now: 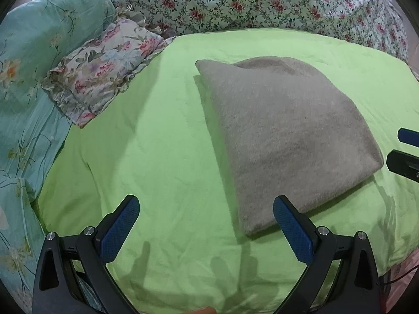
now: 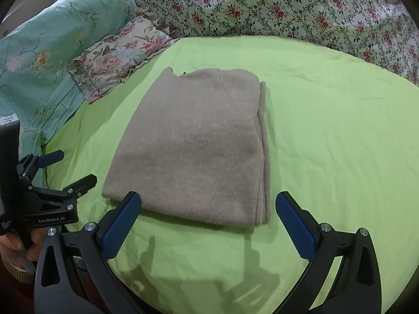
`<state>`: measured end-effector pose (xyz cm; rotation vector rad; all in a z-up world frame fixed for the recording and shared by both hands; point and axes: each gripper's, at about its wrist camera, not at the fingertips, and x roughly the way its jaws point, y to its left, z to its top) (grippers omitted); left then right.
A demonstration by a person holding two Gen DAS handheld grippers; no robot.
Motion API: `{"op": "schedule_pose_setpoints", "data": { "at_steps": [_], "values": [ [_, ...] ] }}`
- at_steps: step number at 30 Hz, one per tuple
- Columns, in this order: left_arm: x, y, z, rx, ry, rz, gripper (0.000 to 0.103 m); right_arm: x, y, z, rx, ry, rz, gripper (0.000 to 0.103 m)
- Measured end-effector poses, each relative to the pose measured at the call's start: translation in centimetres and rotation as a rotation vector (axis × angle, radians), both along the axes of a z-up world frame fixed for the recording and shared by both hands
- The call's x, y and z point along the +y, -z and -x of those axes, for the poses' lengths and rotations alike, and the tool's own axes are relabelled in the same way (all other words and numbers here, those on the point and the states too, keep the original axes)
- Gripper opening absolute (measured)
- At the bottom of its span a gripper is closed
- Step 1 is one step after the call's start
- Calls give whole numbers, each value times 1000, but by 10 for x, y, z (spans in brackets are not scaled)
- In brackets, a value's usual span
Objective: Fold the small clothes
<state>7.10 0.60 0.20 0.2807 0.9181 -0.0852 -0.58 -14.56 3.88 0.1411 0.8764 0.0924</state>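
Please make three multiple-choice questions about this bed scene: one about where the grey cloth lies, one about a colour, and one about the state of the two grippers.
1. Where does the folded grey garment lie?
A. On the green sheet
B. On the ruffled pillow
C. Hanging from a gripper

2. What colour are the pads on the gripper fingers?
A. Red
B. Blue
C. White

3. What is the state of the left gripper and the right gripper?
A. Both shut on the garment
B. One open, one shut
C. Both open, holding nothing

Answers: 1 A, the garment rests flat on the green sheet, apart from the ruffled pillow. 2 B, the inner pads look blue in both wrist views. 3 C, each pair of fingers stands wide apart with no cloth between them.
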Motion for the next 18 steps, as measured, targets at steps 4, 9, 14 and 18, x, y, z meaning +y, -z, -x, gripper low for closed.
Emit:
{"op": "schedule_pose_setpoints", "data": {
  "at_steps": [4, 9, 14, 18],
  "values": [
    [-1, 0, -7, 1, -5, 4, 102, -1, -3, -8, -5, 6, 1, 102],
    [0, 1, -16, 13, -13, 21, 102, 0, -3, -17, -1, 3, -6, 102],
    [-1, 0, -23, 15, -24, 29, 102, 1, 0, -23, 8, 7, -11, 102],
    [-1, 1, -26, 16, -26, 31, 102, 1, 3, -26, 16, 13, -16, 102]
  ]
}}
